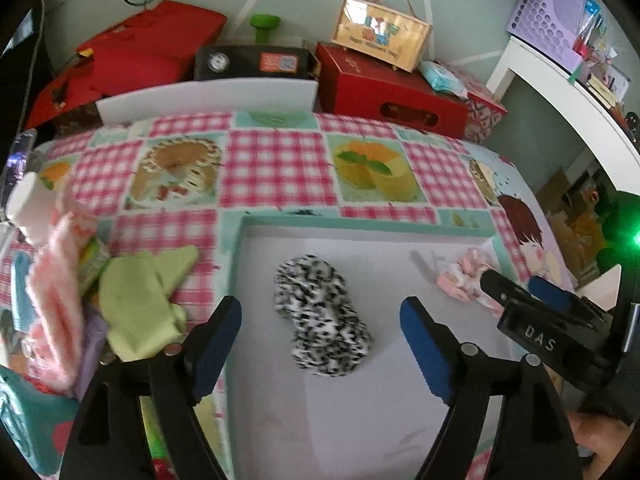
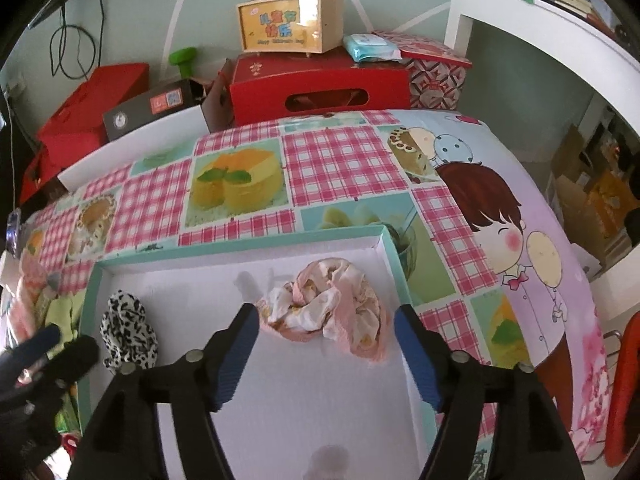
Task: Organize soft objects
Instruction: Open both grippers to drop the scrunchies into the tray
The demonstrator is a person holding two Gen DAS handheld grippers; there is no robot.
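Observation:
A shallow teal-rimmed box (image 1: 240,280) (image 2: 244,242) with a white floor lies on the patterned tablecloth. Inside it a black-and-white spotted soft piece (image 1: 322,316) (image 2: 128,334) lies between the wide-apart fingers of my left gripper (image 1: 320,344), untouched by the pads. A pink floral scrunchie-like cloth (image 2: 328,312) (image 1: 464,278) lies near the box's right wall, just beyond my right gripper (image 2: 326,344), which stands open and holds nothing. In the right wrist view, the left gripper's fingers (image 2: 60,350) show at the left edge. A green cloth (image 1: 140,300) and pink fabrics (image 1: 56,280) lie left of the box.
Red boxes (image 1: 392,92), a black case (image 1: 252,62) and a wooden carry box (image 1: 380,34) stand behind the table. A white shelf (image 1: 568,96) with a lilac basket (image 1: 548,16) is at the right. A white cup (image 1: 28,204) stands at the table's left edge.

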